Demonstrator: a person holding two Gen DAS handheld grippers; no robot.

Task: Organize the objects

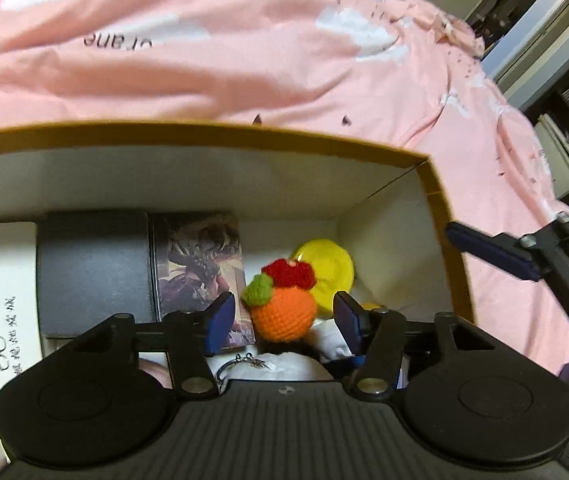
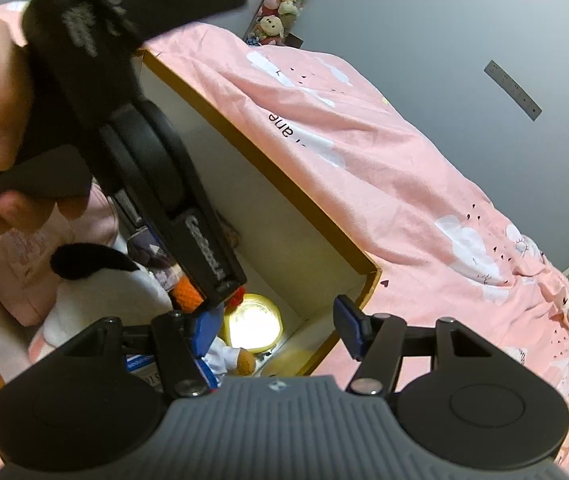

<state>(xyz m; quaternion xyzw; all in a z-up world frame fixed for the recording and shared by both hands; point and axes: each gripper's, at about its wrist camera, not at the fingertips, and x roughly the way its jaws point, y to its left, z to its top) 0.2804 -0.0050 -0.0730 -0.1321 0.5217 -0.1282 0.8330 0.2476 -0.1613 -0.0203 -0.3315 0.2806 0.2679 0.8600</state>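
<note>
- The crocheted orange toy (image 1: 284,312) sits in the box (image 1: 440,200), between my left tongs (image 1: 282,322), which are spread and not pressing it.
- I judge it could topple toward the yellow lid (image 1: 330,272) beside it if a pad snags the yarn.
- My right tongs (image 2: 276,330) hang spread and empty over the box's near corner; they could clip its wall.
- The box rests on a bed under a pink duvet (image 1: 244,72), with shelves beyond.

One cardboard box (image 1: 440,208), one crocheted orange (image 1: 284,314), one yellow disc (image 1: 330,270).
</note>
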